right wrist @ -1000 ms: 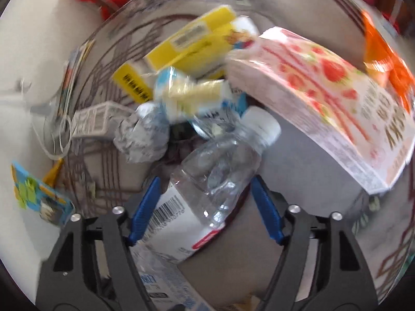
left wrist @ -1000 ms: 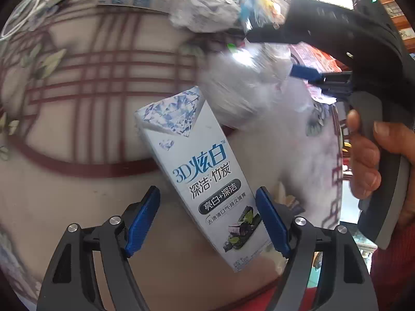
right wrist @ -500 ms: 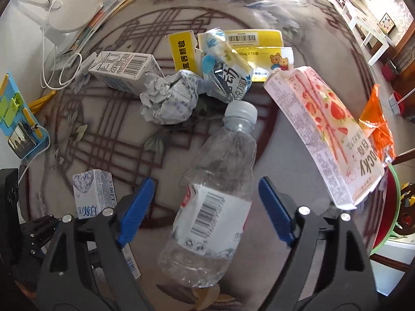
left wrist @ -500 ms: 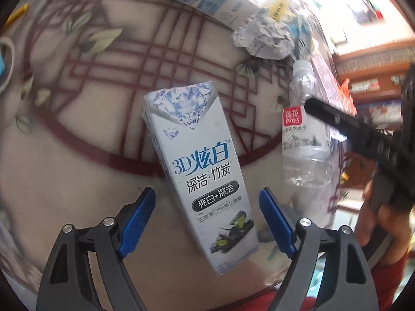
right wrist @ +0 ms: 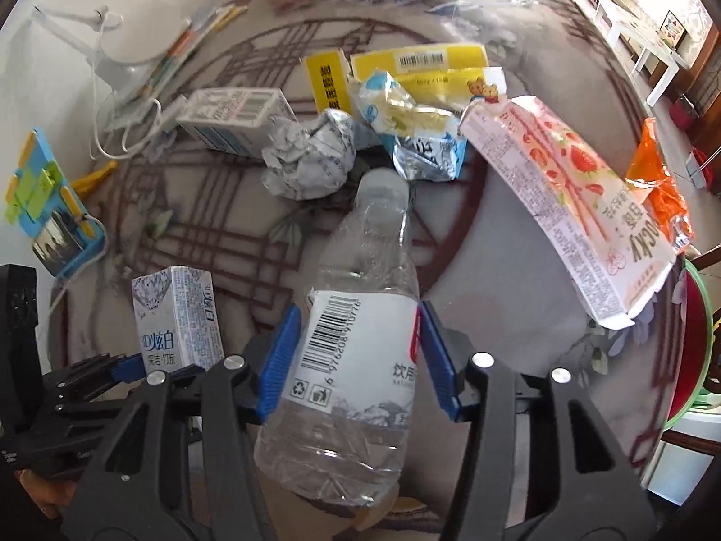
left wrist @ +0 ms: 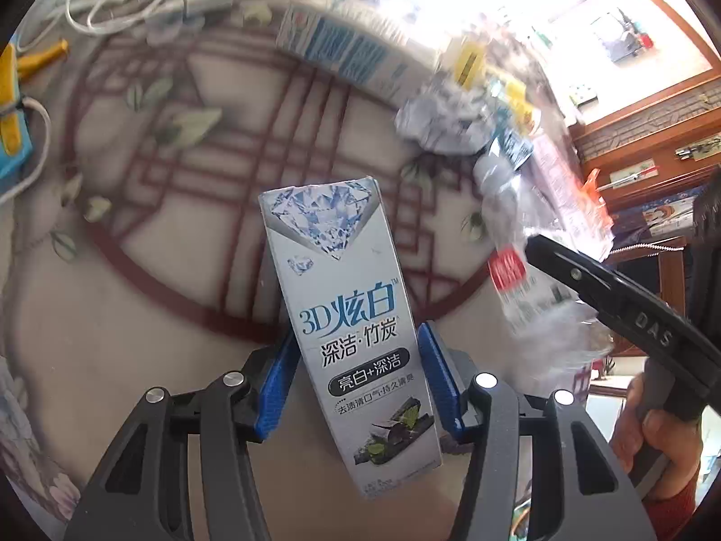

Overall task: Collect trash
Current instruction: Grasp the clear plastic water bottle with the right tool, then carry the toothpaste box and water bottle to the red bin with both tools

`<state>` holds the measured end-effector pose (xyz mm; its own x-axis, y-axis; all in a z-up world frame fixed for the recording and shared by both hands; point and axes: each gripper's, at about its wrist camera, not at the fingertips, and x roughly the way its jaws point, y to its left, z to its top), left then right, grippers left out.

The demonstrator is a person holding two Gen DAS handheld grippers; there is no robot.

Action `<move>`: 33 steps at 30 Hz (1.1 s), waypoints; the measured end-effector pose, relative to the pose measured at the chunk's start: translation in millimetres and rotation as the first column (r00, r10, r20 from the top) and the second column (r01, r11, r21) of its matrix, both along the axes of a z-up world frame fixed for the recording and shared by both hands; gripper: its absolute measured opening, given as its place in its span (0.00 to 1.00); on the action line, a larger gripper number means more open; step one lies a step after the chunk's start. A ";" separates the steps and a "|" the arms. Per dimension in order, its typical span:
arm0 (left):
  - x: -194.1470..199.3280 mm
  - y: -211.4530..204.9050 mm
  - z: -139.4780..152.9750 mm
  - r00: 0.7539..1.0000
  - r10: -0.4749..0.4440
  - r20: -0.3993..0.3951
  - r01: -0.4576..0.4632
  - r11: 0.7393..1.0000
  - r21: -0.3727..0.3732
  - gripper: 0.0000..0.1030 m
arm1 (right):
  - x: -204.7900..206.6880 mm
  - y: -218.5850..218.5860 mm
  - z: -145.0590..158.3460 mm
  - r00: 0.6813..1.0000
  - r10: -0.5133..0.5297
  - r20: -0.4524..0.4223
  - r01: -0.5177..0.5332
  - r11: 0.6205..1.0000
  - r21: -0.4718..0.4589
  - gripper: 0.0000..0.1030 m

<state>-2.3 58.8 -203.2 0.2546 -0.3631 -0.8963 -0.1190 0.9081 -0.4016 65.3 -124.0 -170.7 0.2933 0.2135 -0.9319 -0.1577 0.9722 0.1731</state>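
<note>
My left gripper [left wrist: 356, 378] is shut on a white toothpaste box [left wrist: 347, 315] with a diamond print; the box also shows in the right wrist view [right wrist: 175, 315]. My right gripper [right wrist: 356, 360] is shut on a clear plastic water bottle [right wrist: 356, 315] with a white label and cap, seen blurred in the left wrist view [left wrist: 527, 279]. Both things are held over a round patterned table [right wrist: 473, 306]. More trash lies beyond: a crumpled paper ball [right wrist: 311, 158], a crushed blue-white pouch [right wrist: 414, 135], a yellow box [right wrist: 428, 67], a pink strawberry snack box [right wrist: 572, 194] and a small barcode carton [right wrist: 234, 117].
An orange wrapper [right wrist: 658, 180] lies at the table's right edge. A blue and yellow clip holder [right wrist: 49, 212], white cables [right wrist: 117, 103] and pens lie at the left by the wall. A red and green bin rim [right wrist: 703, 342] stands beside the table at the right.
Both grippers have closed: the left onto the toothpaste box, the right onto the water bottle. A second ago the right gripper was closer in among the trash pile.
</note>
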 end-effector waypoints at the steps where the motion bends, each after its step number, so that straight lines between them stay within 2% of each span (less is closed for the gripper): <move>1: -0.3 0.4 4.1 1.000 -0.001 0.015 0.001 1.000 0.004 0.48 | -4.3 -2.6 7.7 1.000 -0.008 0.028 0.008 1.000 0.011 0.47; 5: 4.4 -2.3 21.8 0.997 -0.014 0.073 0.013 1.000 0.016 0.48 | -19.2 -11.2 31.3 0.994 -0.026 0.107 0.024 1.000 0.019 0.46; 12: 7.4 -10.9 49.3 0.986 -0.043 0.161 0.041 0.999 0.017 0.48 | -31.2 -27.1 54.1 0.984 -0.090 0.155 0.079 0.994 0.073 0.46; 19: 21.0 -45.5 61.8 0.976 -0.079 0.201 0.083 0.996 -0.013 0.48 | -45.5 -43.5 73.3 0.968 -0.142 0.205 0.127 0.988 0.084 0.46; 25: 21.3 -66.3 72.6 0.963 -0.132 0.236 0.135 0.991 0.005 0.48 | -57.3 -59.3 85.9 0.950 -0.190 0.249 0.172 0.981 0.091 0.46; 33: 18.2 -82.9 81.9 0.953 -0.159 0.258 0.162 0.987 0.010 0.48 | -67.2 -80.4 88.2 0.941 -0.234 0.244 0.216 0.971 0.101 0.46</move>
<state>15.9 -24.0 -121.4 0.4134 -0.4279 -0.8037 0.1364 0.9018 -0.4100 -1.9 -204.5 -82.5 0.5648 0.1777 -0.8058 0.0163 0.9739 0.2262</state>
